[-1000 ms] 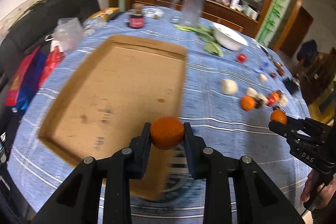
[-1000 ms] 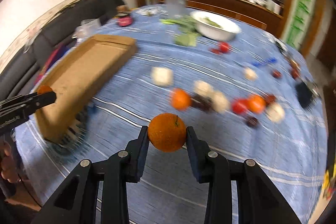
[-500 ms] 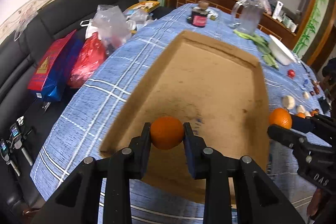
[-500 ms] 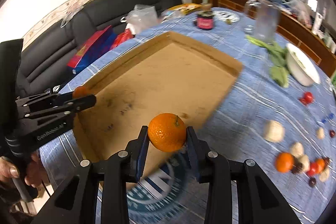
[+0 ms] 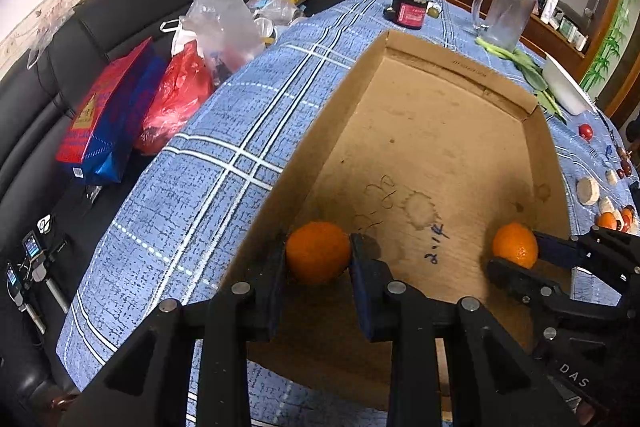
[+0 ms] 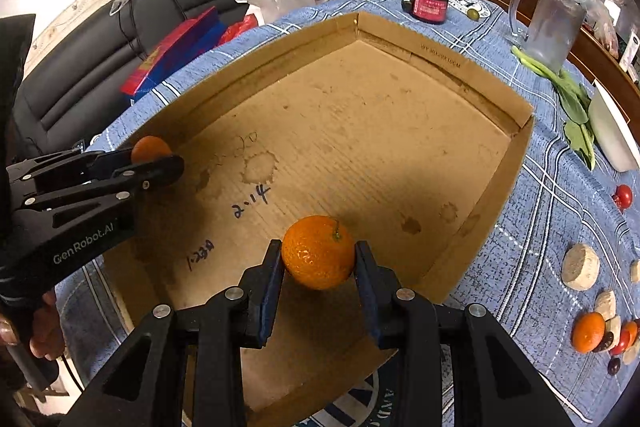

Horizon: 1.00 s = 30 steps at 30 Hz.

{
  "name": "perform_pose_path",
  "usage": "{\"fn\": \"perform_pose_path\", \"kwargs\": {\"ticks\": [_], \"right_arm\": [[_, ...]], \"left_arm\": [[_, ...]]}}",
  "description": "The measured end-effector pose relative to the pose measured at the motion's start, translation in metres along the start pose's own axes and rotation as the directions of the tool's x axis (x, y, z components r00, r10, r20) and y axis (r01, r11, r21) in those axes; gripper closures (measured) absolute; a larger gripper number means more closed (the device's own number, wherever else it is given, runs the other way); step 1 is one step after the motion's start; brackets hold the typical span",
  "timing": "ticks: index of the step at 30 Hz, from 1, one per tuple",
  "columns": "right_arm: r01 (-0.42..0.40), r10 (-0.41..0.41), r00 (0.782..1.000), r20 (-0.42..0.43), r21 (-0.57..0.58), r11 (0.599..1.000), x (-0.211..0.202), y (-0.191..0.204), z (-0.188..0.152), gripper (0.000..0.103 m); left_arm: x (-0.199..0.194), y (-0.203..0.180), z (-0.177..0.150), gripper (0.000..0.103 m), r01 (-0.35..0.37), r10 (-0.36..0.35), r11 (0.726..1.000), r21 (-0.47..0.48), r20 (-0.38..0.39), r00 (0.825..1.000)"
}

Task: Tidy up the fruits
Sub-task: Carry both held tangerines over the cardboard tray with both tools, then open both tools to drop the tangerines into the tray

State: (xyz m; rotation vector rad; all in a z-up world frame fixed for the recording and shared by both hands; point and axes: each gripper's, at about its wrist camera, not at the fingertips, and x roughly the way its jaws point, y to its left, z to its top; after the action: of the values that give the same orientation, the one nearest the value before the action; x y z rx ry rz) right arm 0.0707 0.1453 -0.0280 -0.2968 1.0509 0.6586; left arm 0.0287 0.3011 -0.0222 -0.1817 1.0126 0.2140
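Observation:
My left gripper (image 5: 318,257) is shut on an orange (image 5: 318,251) inside the near left corner of the shallow cardboard box (image 5: 432,131). My right gripper (image 6: 319,259) is shut on a second orange (image 6: 319,251) over the box floor (image 6: 360,131) near its right wall. The right gripper and its orange (image 5: 515,245) show at the right of the left wrist view. The left gripper and its orange (image 6: 150,148) show at the left of the right wrist view. Whether the oranges touch the box floor I cannot tell.
Loose fruit, another orange (image 6: 588,331) and pale pieces (image 6: 580,266) lie on the blue checked tablecloth (image 5: 224,147) right of the box. A white bowl (image 6: 612,131), greens, a glass jug (image 6: 550,27) and a dark jar (image 6: 430,1) stand behind. Bags lie on the black sofa (image 5: 120,39) at left.
Both grippers have swung left from the loose fruit to the box and come down into it, each still holding its orange.

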Motion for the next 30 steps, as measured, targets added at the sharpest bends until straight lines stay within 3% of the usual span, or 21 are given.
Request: {"fn": "perform_pose_path", "kwargs": {"ticks": [3,10,14,21,30], "right_arm": [[0.004,-0.004,1.0,0.005,-0.009,1.0,0.001,0.001,-0.001,0.063],[0.001,-0.001,1.0,0.016,-0.009,1.0,-0.003,0.002,-0.002,0.044],[0.003,-0.003,1.0,0.029,-0.011,1.0,-0.011,0.003,-0.005,0.044],[-0.001,0.001,0.998,0.059,-0.003,1.0,-0.034,0.004,-0.014,0.044],[0.013,-0.014,0.996,0.084,0.014,1.0,-0.068,0.001,-0.043,0.042]], "left_arm": [[0.003,0.002,-0.001,0.074,-0.009,0.009,1.0,-0.009,-0.01,1.0],[0.0,-0.001,-0.005,0.071,-0.026,0.026,1.0,-0.008,-0.014,1.0],[-0.008,0.0,-0.008,0.063,-0.021,0.021,1.0,-0.019,-0.003,1.0],[-0.032,-0.004,-0.018,0.049,-0.071,0.072,0.997,-0.017,0.05,0.996],[-0.069,0.004,-0.034,0.048,-0.116,0.125,0.989,-0.092,0.101,0.987]]}}
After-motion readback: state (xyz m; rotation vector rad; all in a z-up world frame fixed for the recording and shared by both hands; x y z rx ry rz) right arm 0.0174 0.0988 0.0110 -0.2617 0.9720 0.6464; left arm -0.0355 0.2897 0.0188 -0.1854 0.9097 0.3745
